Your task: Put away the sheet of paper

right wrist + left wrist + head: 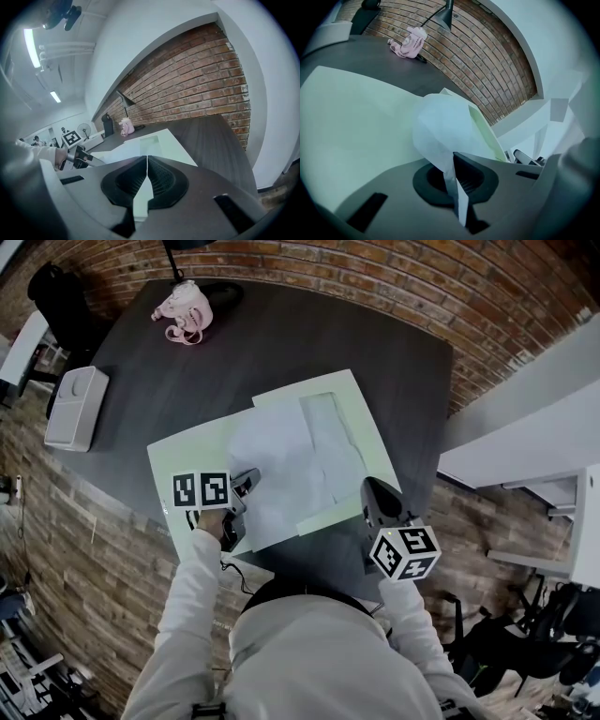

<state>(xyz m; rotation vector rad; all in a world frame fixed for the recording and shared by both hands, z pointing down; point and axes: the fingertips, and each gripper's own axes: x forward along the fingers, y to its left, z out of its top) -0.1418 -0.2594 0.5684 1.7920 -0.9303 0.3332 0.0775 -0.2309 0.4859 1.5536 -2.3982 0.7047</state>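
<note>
A pale green folder [187, 460] lies open on the dark table [281, 343], with the white sheet of paper [281, 460] spread over its middle. My left gripper [251, 479] is shut on the sheet's near left edge. In the left gripper view the paper [440, 122] curls up out of the shut jaws of that gripper [454, 183], above the folder [356, 117]. My right gripper [367, 491] is at the folder's near right edge. In the right gripper view the gripper [147, 176] has its jaws closed, a pale strip of the folder [164, 145] pinched between them.
A pink soft toy [185, 310] and a dark lamp base [220, 292] stand at the table's far side. A white box [75, 407] sits on the left corner. Brick wall curves round the table. A white desk [525, 427] stands to the right.
</note>
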